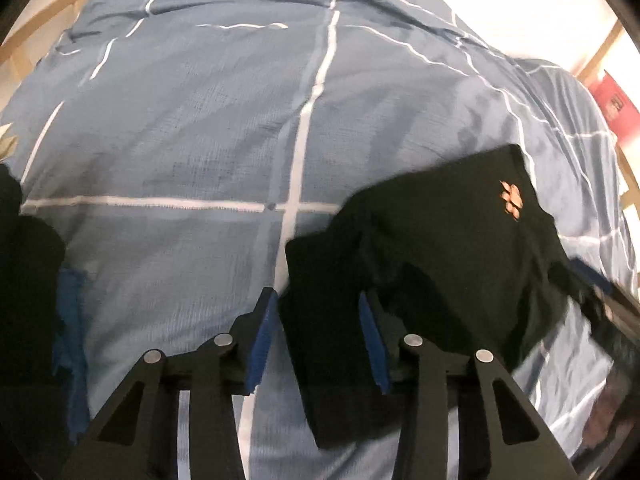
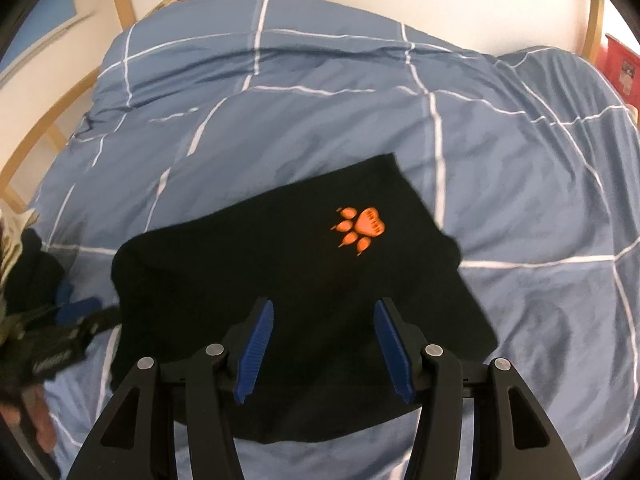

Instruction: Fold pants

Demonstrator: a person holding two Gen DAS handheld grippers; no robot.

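One pair of black pants [image 2: 288, 280], folded compact with an orange paw print [image 2: 360, 230] on top, lies on the blue checked duvet [image 2: 520, 160]. Both hand-held grippers hang open above its near edge: right hand-held gripper [image 2: 324, 344] centred, left hand-held gripper [image 1: 316, 340] over its left corner.

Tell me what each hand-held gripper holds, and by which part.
Nothing: the left hand-held gripper and right hand-held gripper are open above the folded black pants.
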